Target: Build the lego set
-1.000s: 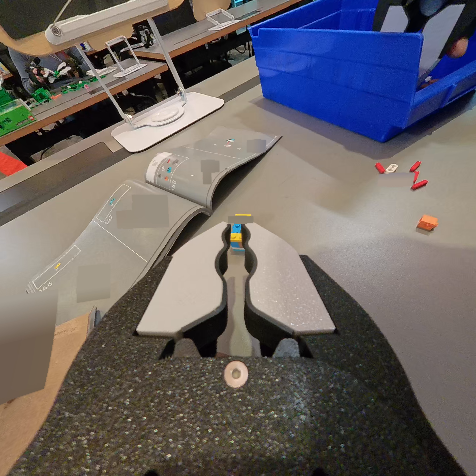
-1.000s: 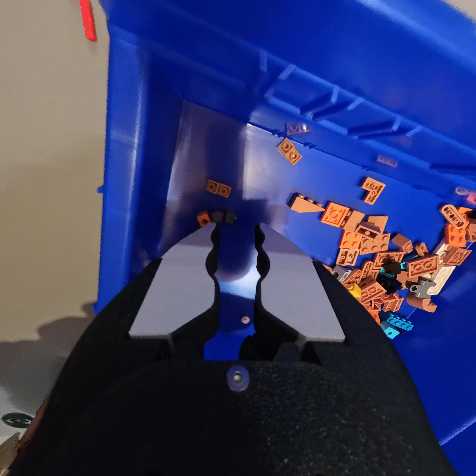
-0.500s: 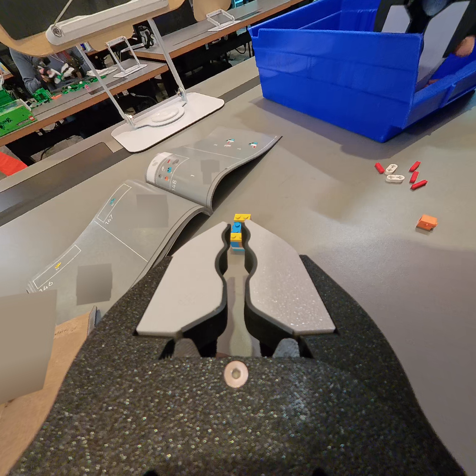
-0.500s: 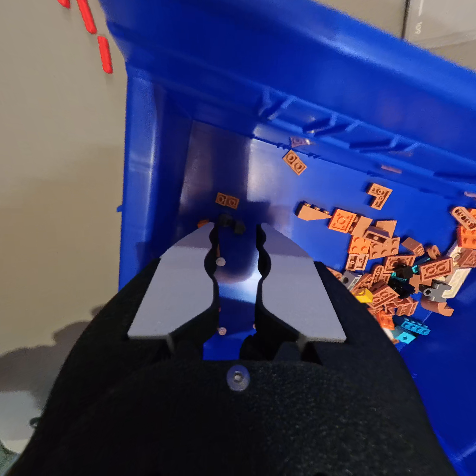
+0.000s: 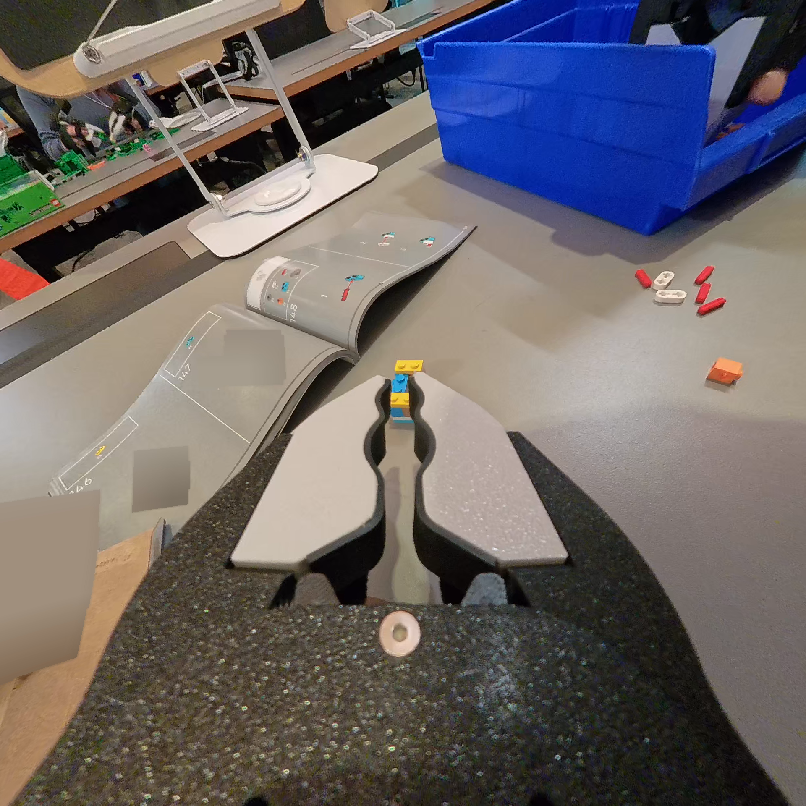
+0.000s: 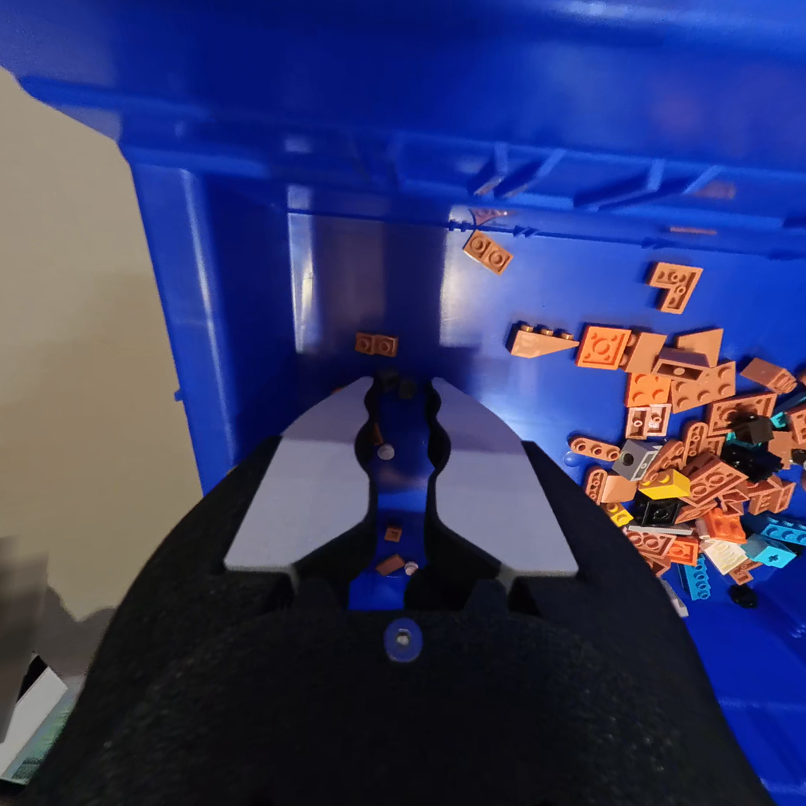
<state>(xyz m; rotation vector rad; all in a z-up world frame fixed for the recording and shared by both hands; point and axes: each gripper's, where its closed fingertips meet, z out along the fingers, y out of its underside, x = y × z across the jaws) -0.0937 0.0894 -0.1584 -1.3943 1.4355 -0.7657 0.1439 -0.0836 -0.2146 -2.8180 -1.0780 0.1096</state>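
My left gripper is shut on a small yellow-and-blue lego assembly that stands on the grey table; a yellow plate tops it just past the fingertips. My right gripper is open, low inside the blue bin. Two small dark pieces lie between its tips and a brown two-stud plate just beyond. A heap of mostly brown and orange bricks lies to its right. In the left wrist view the right gripper reaches into the bin.
An open instruction booklet lies left of the assembly, a white stand behind it. Red pins and white links and an orange brick lie at right. Cardboard sits at near left. A person works at a far table. The tips of one gripper are about 30 cm away from the tips of the other.
My right gripper has moved down and forward in the bin, so the two dark pieces now sit between its tips. The left gripper and its assembly have not moved.
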